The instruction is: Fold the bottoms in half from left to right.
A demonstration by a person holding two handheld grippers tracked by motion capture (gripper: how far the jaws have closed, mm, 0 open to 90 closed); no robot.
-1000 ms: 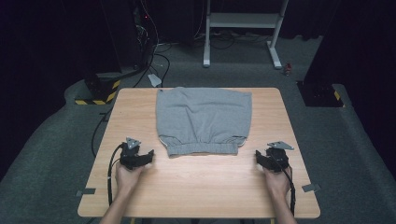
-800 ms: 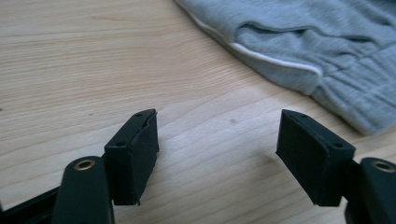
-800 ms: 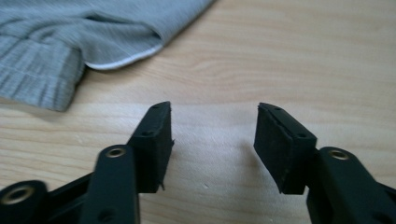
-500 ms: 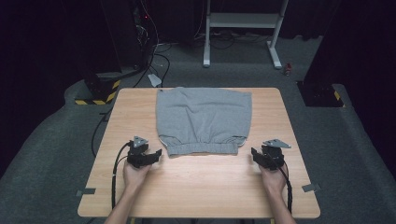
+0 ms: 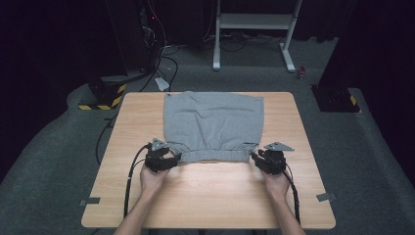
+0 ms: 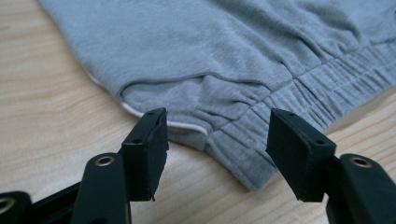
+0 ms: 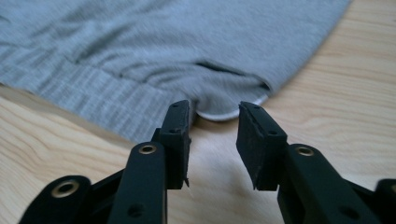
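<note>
Grey cotton shorts [image 5: 213, 125] lie flat, elastic waistband nearest; left gripper [image 5: 172, 157] and right gripper [image 5: 255, 157] flank its corners, jaws apart, just been closing, pinching nothing.

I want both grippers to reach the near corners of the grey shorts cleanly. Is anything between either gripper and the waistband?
Nothing visible. Only bare table lies between the left gripper and the grey shorts, and likewise for the right gripper; both have just been closing, pads not yet pressing cloth.

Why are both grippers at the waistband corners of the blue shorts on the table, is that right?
Nearly right. The shorts are grey, not blue, as the high view shows. The left gripper and right gripper are at the waistband corners, on the wooden table.
</note>
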